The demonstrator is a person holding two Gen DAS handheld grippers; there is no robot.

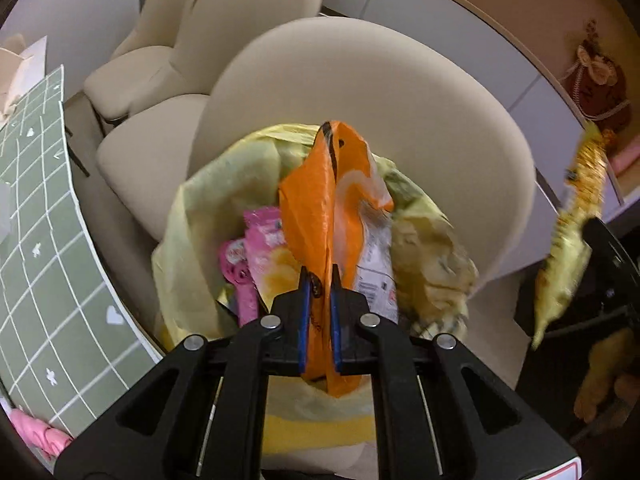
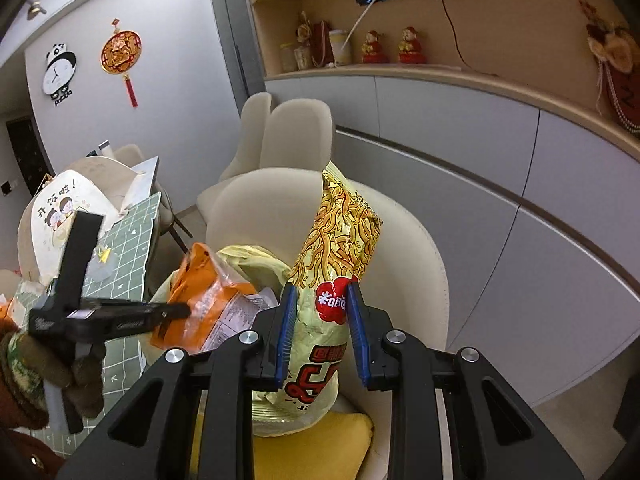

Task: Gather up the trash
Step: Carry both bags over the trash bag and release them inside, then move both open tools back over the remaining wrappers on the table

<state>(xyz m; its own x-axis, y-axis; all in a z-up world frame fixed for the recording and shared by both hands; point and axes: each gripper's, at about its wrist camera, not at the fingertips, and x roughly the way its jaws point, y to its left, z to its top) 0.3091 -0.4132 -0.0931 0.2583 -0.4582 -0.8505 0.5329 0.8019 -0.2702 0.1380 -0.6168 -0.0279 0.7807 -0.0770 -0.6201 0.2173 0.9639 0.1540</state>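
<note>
Cream chair (image 1: 400,120) behind; left hand-held gripper (image 1: 319,280) pinches light, crinkly orange plastic wrapper (image 1: 316,200) w/ jaws nearly closed; right hand-held gripper (image 2: 322,300) clamps soft yellow noodle packet (image 2: 340,240) mid-body.

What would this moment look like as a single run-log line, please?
left hand-held gripper: shut on orange wrapper | right hand-held gripper: shut on noodle packet | both above yellow trash bag on chair

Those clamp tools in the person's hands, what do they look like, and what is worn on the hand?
Each gripper, left and right, is a black plastic frame with two angled arms, silver round pivot bolts and blue ribbed pads inside the fingers. Seen from the right camera, the left hand wears a dark brownish knit glove with a green patterned cuff.
</note>
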